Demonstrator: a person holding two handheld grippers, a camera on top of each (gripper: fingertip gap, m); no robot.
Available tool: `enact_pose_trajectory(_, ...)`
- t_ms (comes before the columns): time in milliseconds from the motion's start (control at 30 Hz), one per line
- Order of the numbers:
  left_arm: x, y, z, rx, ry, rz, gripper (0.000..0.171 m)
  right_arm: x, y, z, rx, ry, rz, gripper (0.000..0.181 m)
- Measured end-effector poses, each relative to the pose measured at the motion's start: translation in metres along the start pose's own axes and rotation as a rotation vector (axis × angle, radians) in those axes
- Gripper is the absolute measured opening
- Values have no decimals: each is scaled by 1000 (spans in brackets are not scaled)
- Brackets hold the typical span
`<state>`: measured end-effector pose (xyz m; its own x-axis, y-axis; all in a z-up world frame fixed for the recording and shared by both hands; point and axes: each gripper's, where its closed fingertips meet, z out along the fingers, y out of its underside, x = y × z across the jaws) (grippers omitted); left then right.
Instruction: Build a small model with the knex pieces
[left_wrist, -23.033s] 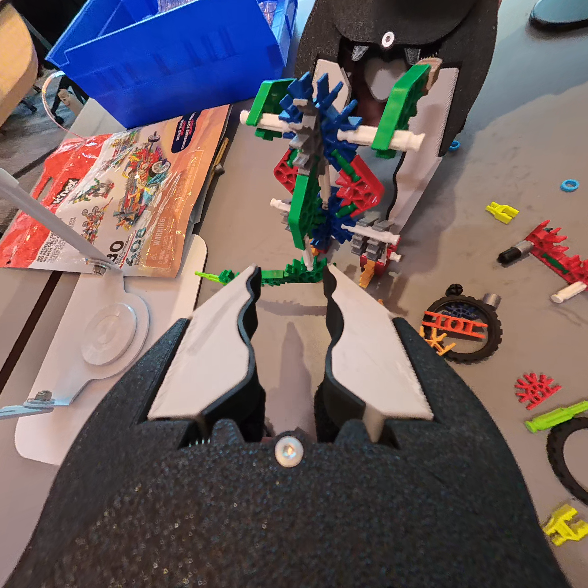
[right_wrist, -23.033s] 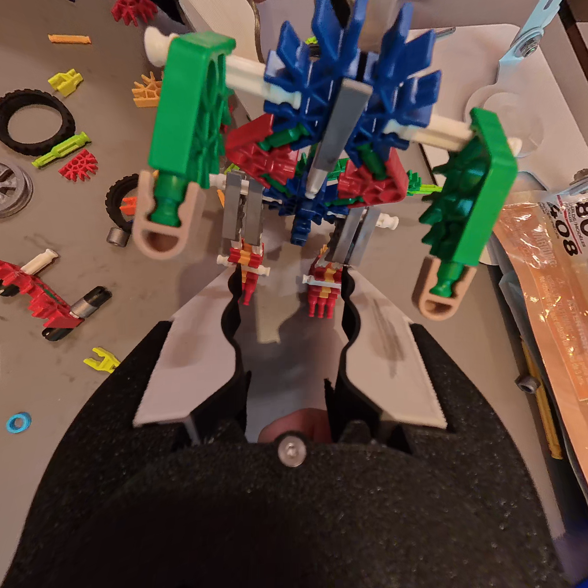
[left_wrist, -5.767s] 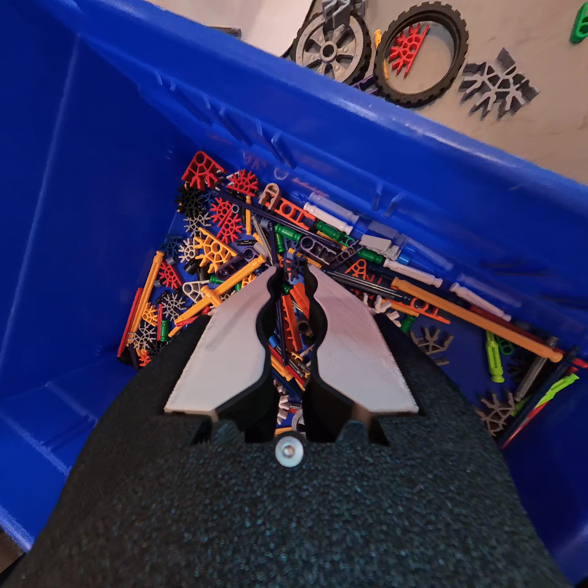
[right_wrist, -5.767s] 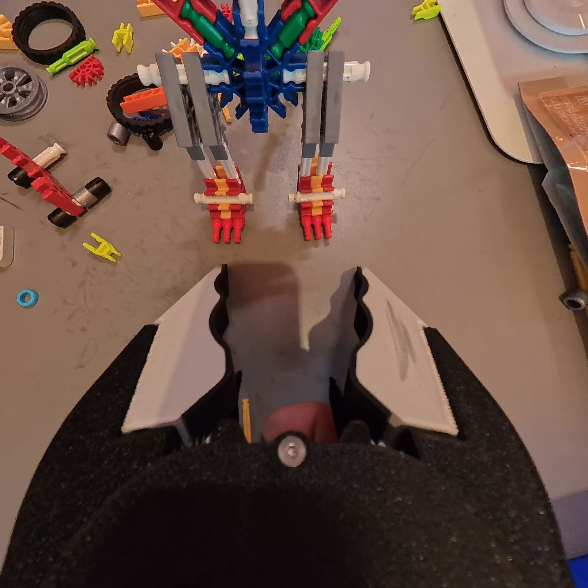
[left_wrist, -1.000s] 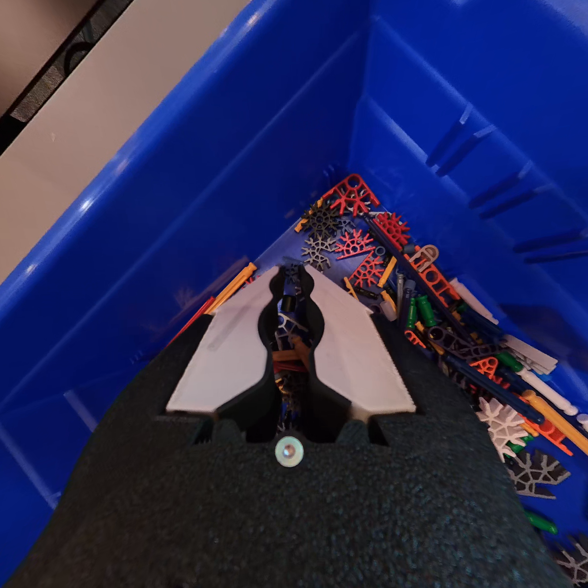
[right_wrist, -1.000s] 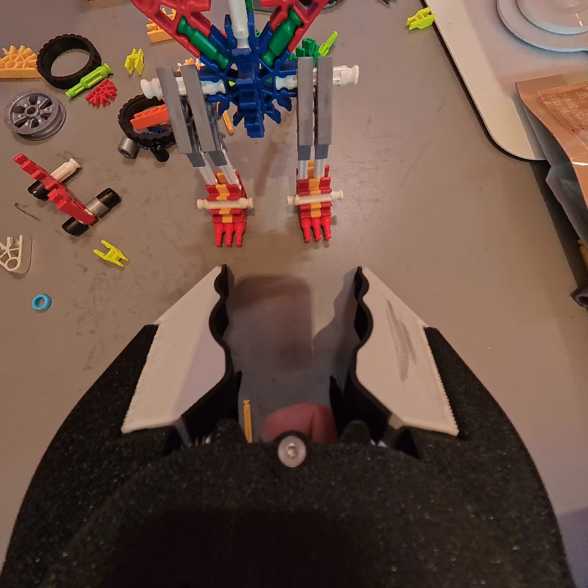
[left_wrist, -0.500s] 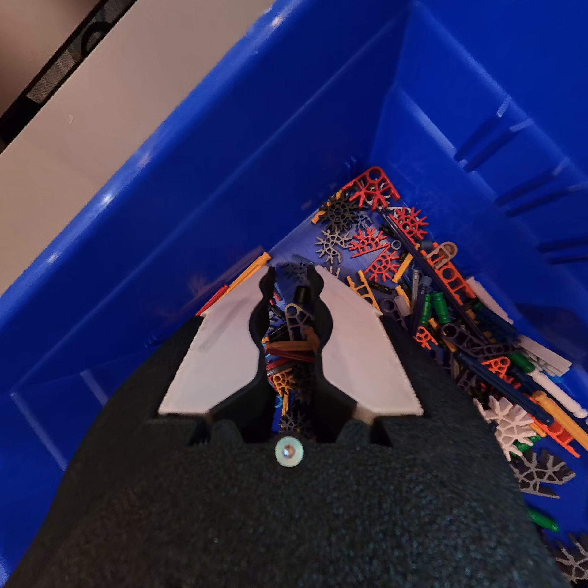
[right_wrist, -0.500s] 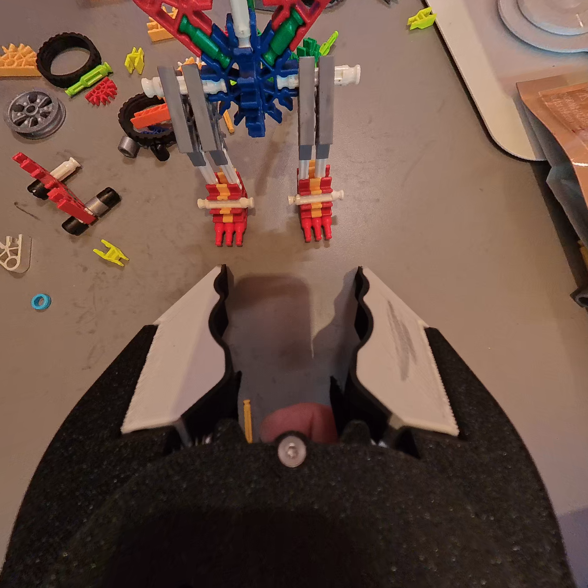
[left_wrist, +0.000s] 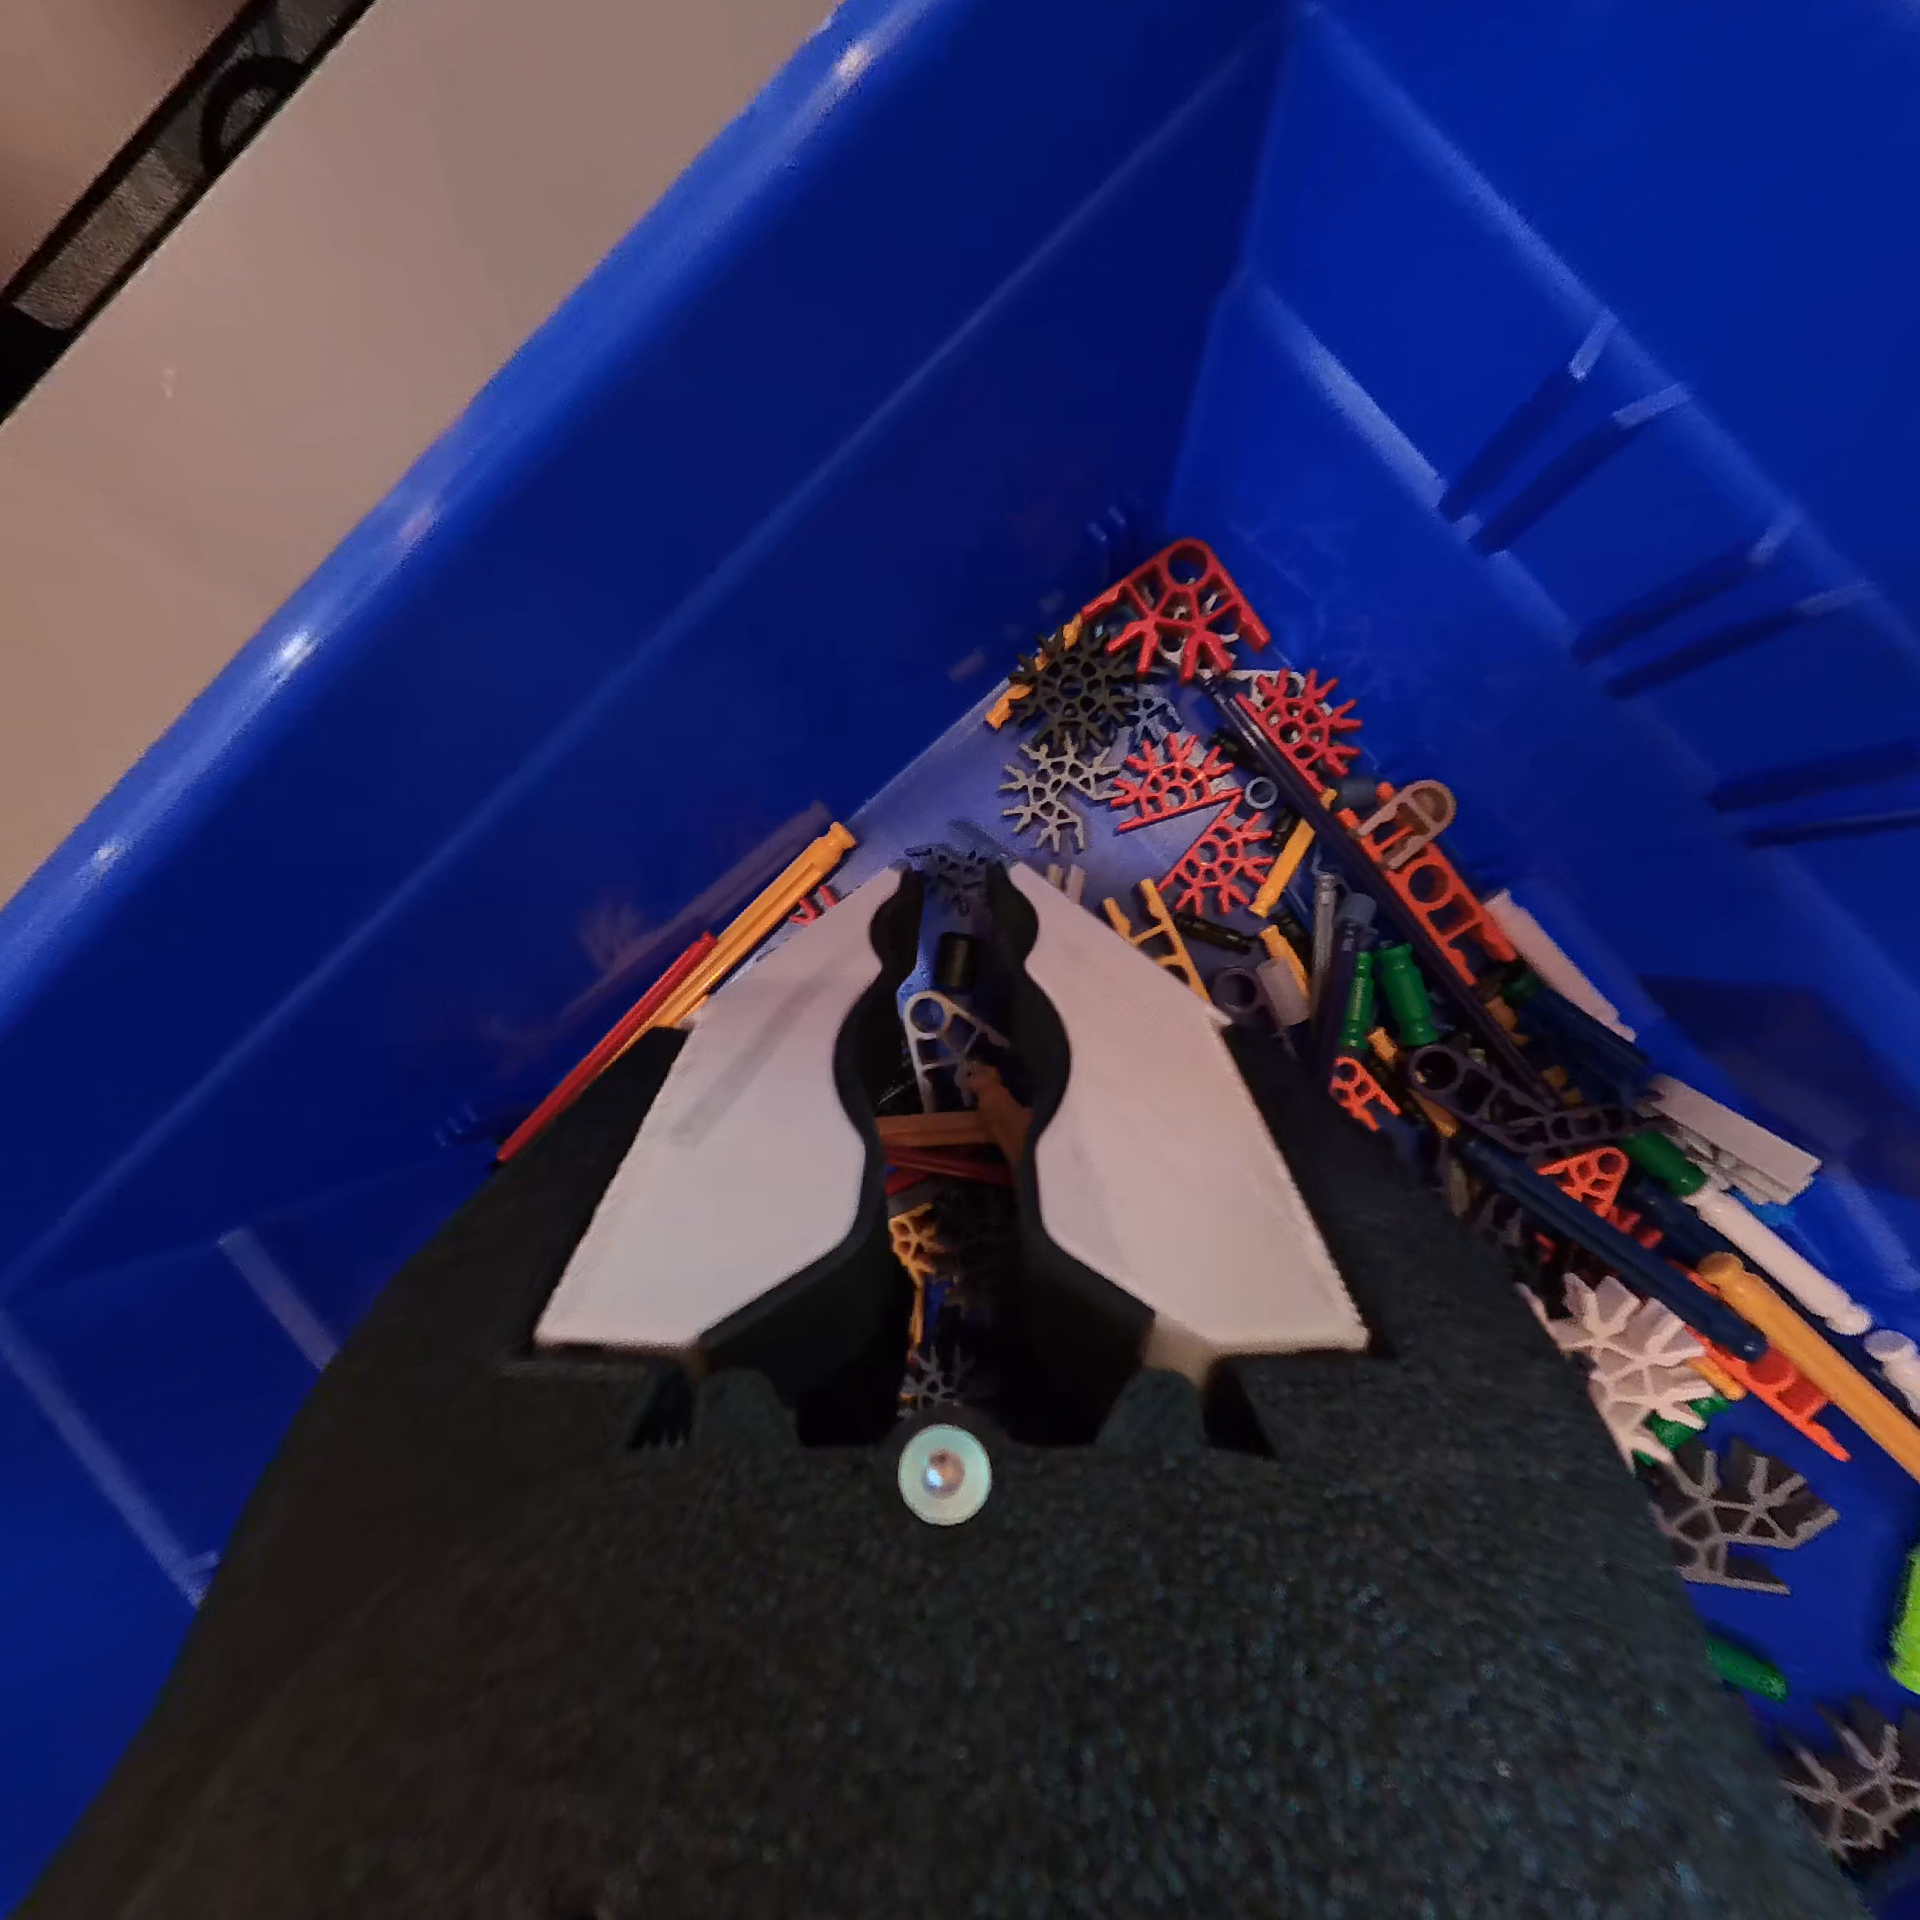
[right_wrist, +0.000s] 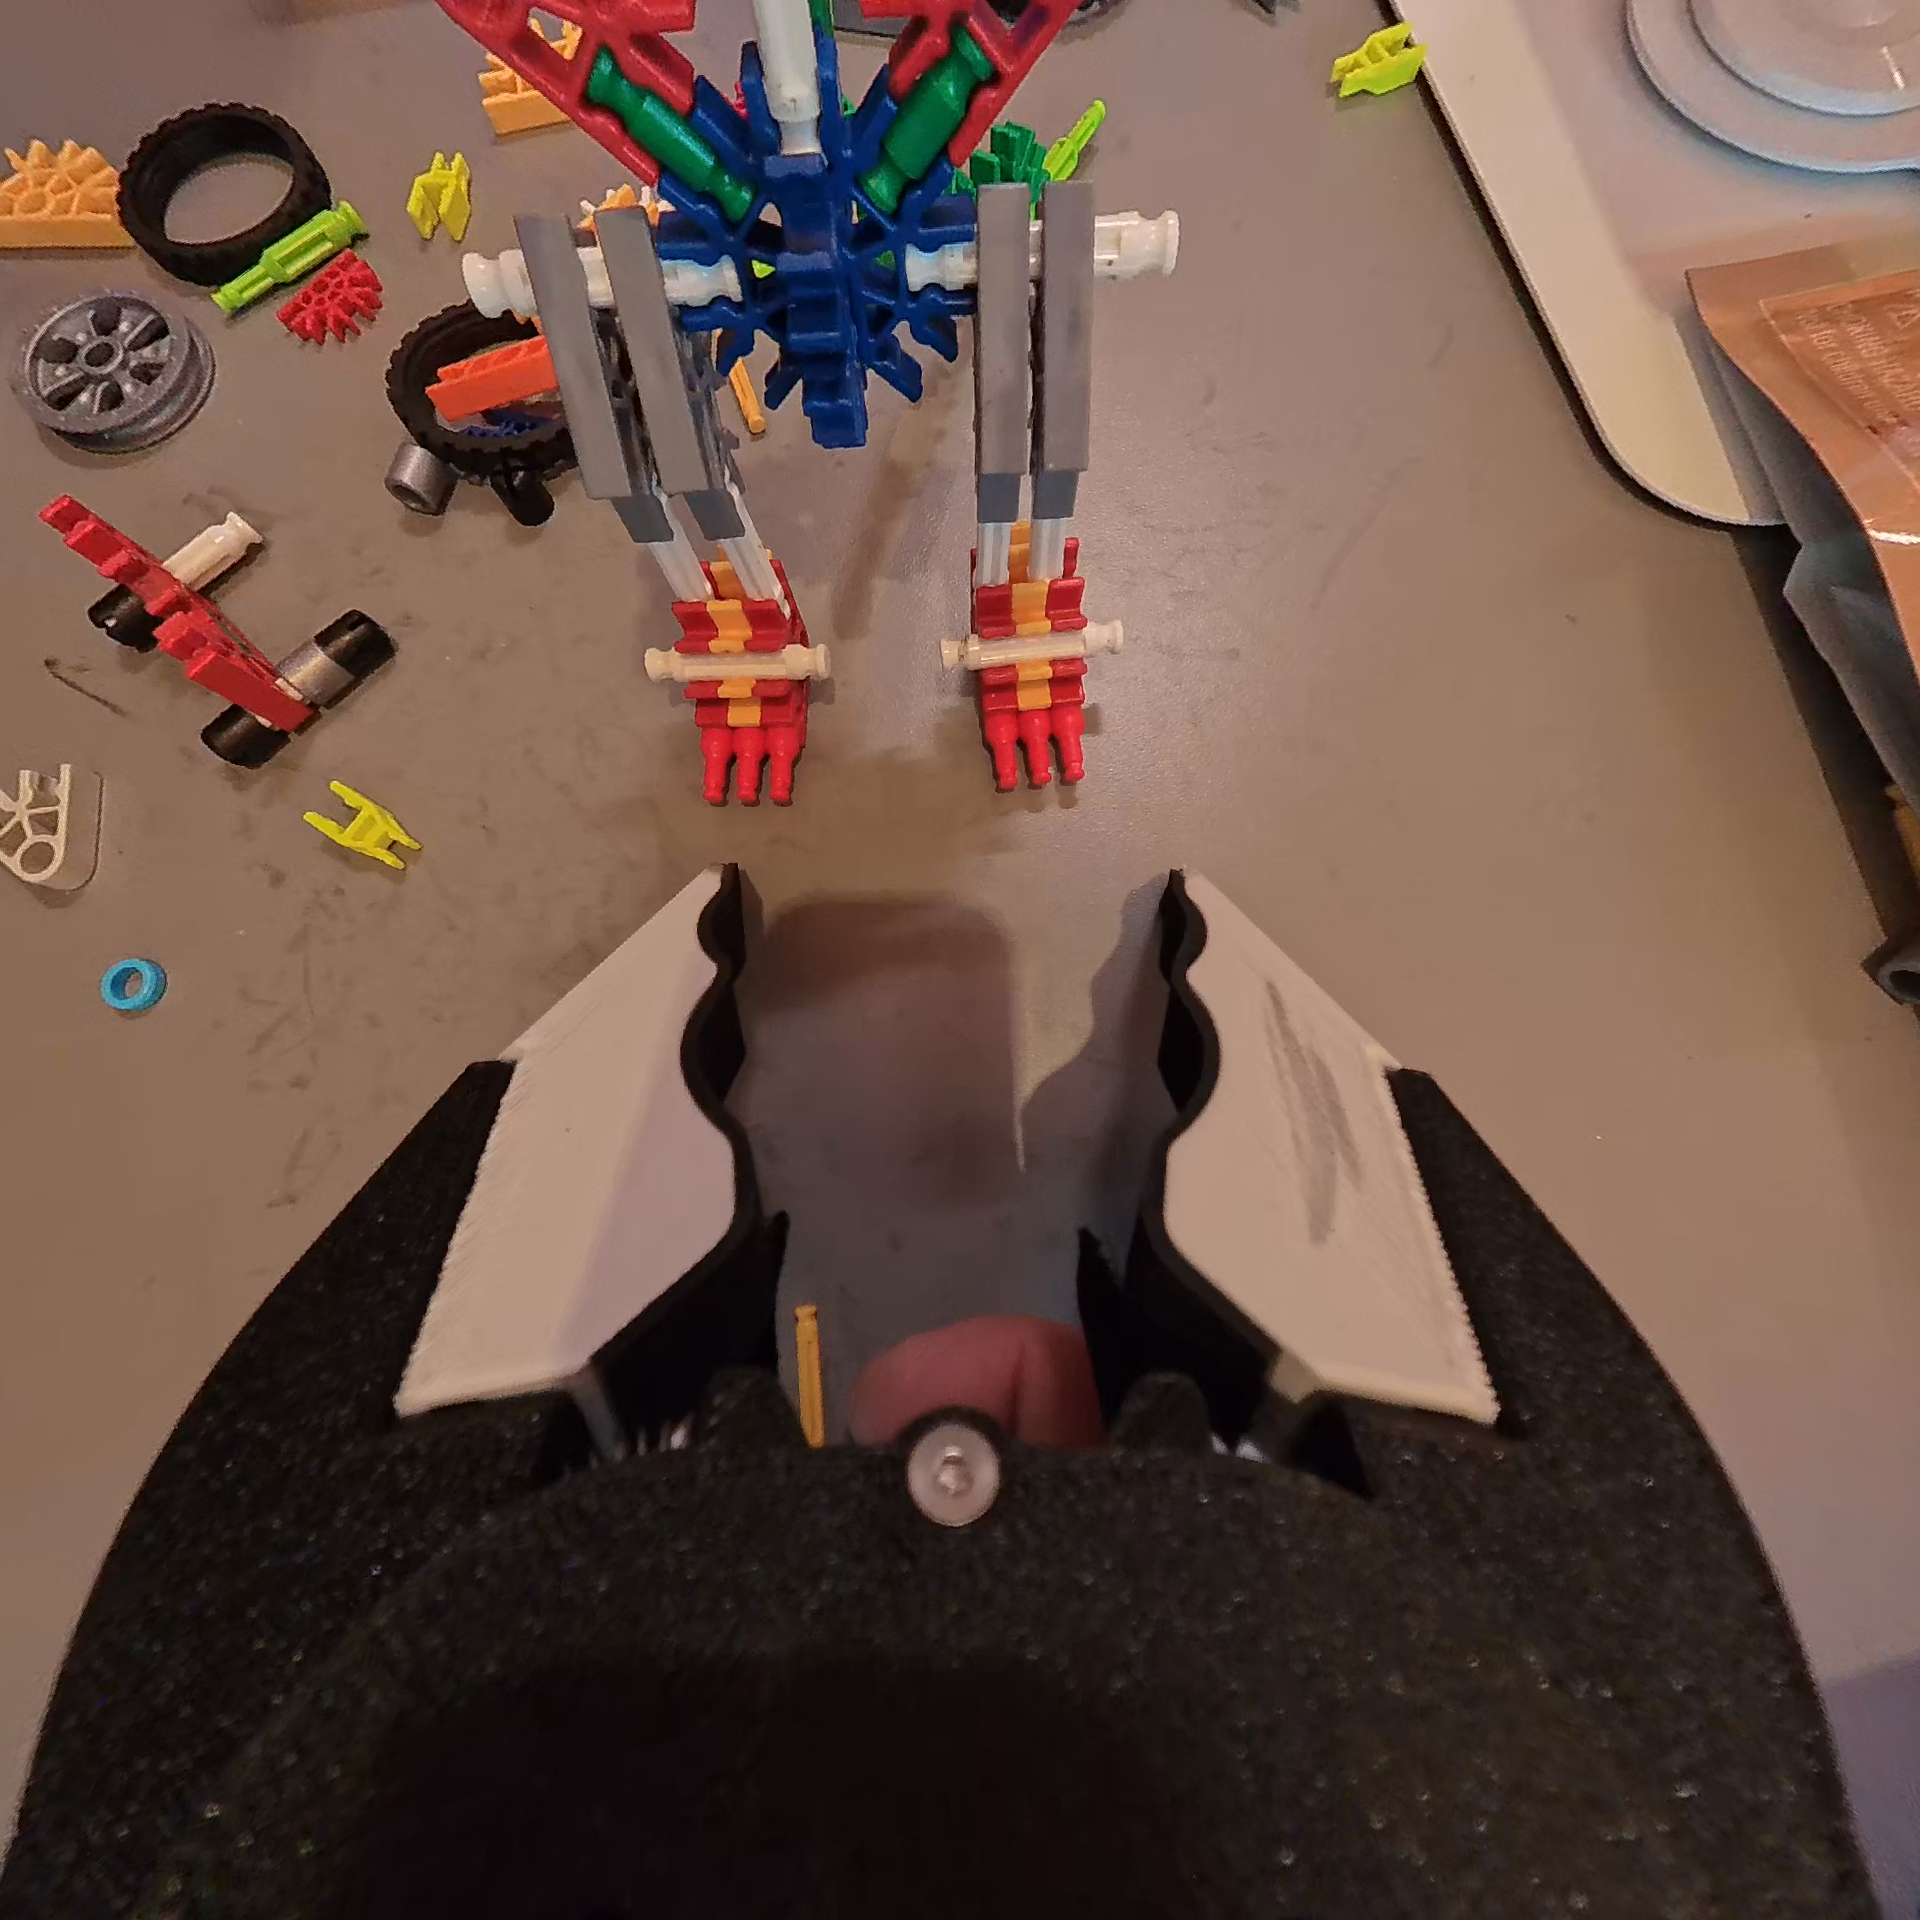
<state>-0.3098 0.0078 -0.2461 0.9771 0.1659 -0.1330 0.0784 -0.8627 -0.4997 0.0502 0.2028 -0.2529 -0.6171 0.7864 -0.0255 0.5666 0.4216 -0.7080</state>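
Observation:
My left gripper is inside a blue plastic bin, near its corner. It hangs over a heap of small construction-toy rods and connectors. Its jaws stand a narrow gap apart with nothing clearly gripped. A small dark snowflake connector and a grey connector show in the gap. My right gripper is wide open and empty, low over the grey table. It sits just short of the red feet of a standing toy figure built of blue, red, green and grey pieces.
Left of the figure lie loose parts: black tyres, a grey wheel hub, a red-and-black piece, yellow-green clips and a blue ring. A white plate and a plastic bag lie at the right. Across from one pair of fingers to the other is roughly 40 cm.
My left gripper has opened a little from nearly shut and shifted slightly over the parts in the bin. The right gripper has stayed still and open.

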Motion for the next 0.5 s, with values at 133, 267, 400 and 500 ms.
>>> enact_pose_trajectory(133,0,-2,1,16,13,-18,7,0,0,0,-1,1,-2,80)
enact_pose_trajectory(267,-3,-2,1,16,-16,-6,0,0,0,0,0,1,-1,80)
enact_pose_trajectory(400,-5,-3,-1,19,-22,-10,1,0,0,0,-1,2,-4,80)
enact_pose_trajectory(500,-5,-6,-4,31,-14,-32,7,0,0,0,-1,1,-3,80)
